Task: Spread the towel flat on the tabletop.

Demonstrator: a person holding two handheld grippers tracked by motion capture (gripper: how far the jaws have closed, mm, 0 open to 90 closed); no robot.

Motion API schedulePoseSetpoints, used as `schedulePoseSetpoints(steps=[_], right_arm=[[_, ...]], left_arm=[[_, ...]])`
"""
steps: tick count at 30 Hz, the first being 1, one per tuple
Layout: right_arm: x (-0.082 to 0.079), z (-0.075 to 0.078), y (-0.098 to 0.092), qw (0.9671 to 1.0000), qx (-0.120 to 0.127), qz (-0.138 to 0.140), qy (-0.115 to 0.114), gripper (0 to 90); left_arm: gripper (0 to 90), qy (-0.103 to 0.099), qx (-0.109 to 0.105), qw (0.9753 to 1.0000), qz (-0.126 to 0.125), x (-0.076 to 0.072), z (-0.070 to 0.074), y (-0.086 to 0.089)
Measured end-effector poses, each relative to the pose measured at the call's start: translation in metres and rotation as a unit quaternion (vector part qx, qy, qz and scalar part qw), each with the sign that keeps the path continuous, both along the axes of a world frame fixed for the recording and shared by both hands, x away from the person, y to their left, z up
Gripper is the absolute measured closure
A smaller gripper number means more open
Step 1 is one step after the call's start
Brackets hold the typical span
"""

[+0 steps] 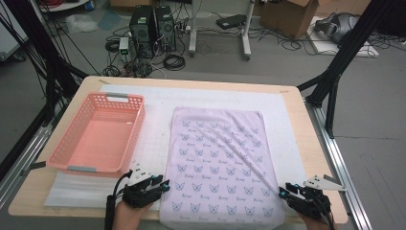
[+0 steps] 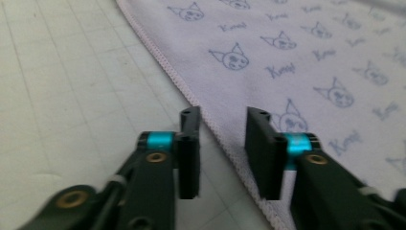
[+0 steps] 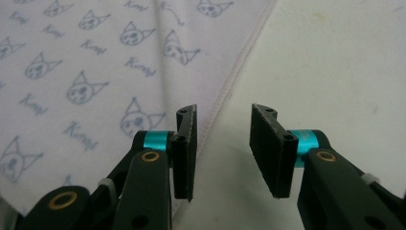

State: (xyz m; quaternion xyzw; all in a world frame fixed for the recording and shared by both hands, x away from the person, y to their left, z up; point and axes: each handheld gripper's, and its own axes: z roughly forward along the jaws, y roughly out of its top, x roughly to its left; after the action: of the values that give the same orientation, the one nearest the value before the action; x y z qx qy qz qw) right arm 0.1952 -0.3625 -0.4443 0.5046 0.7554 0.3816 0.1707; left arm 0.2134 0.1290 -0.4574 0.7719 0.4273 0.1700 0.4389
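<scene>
The printed towel (image 1: 221, 167) lies flat between the two tongs, long axis running away from them, its near hem corners just inboard of the spread-jawed left gripper (image 2: 222, 143) and the equally spread right gripper (image 3: 223, 143), each about equally close.

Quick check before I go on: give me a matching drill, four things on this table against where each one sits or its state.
Things:
1. pink basket
2. patterned cloth
3. left gripper
4. right gripper

Places or states:
A. open at the cloth's near right edge
B. spread flat mid-table
C. empty, left of the cloth
D. open, straddling the cloth's near left hem

Pairs: 1-C, 2-B, 3-D, 4-A
</scene>
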Motion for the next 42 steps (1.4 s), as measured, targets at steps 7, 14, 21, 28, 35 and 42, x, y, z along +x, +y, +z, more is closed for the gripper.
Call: schedulePoseSetpoints(steps=[7, 14, 21, 28, 35, 42], right_arm=[[0.011, 0.003, 0.002, 0.9999, 0.003, -0.01, -0.012, 60.4], [0.034, -0.001, 0.006, 0.9999, 0.001, -0.014, -0.007, 58.1], [0.052, -0.002, 0.012, 0.999, -0.043, -0.01, -0.004, 89.7], [0.052, 0.007, 0.0, 0.9986, -0.051, -0.008, -0.011, 77.2], [0.055, 0.017, -0.002, 0.9971, -0.016, 0.009, -0.074, 44.5], [0.056, 0.019, 0.006, 0.995, -0.009, 0.025, -0.096, 27.4]], left_arm=[[88.7, 0.023, 0.001, 0.9997, 0.003, -0.008, 0.005, 0.014], [72.0, 0.033, -0.017, 0.9993, -0.005, -0.005, 0.005, 0.018], [44.4, 0.01, -0.051, 0.9986, -0.006, 0.015, 0.011, 0.018], [39.0, -0.033, -0.079, 0.9958, -0.032, 0.036, 0.019, 0.011], [32.1, -0.065, -0.1, 0.9916, -0.051, 0.051, 0.023, 0.007], [21.0, -0.083, -0.103, 0.9903, -0.041, 0.054, 0.027, 0.012]])
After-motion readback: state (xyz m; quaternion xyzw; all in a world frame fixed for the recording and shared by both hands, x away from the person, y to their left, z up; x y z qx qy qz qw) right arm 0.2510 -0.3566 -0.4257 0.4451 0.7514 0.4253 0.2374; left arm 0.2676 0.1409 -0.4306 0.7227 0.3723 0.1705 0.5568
